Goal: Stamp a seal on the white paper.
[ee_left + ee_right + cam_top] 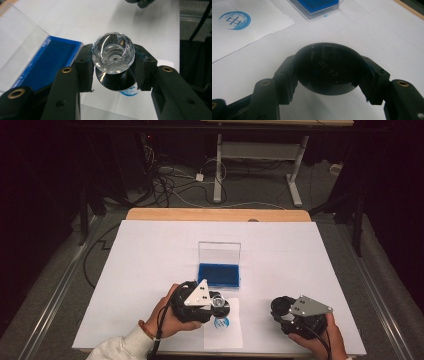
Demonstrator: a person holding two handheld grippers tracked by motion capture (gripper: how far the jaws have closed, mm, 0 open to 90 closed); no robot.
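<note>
My left gripper is shut on a stamp with a clear faceted knob and a dark base. It hangs just above a small paper slip that bears a round blue print. A round black cap sits between the pads of my right gripper, which is shut on it near the table's front right. Behind the slip lies an open blue ink pad, its clear lid standing upright.
A white sheet covers the wooden table. Behind the table, cables lie on the floor next to the legs of another desk. A person's hands and forearms come in from the front edge.
</note>
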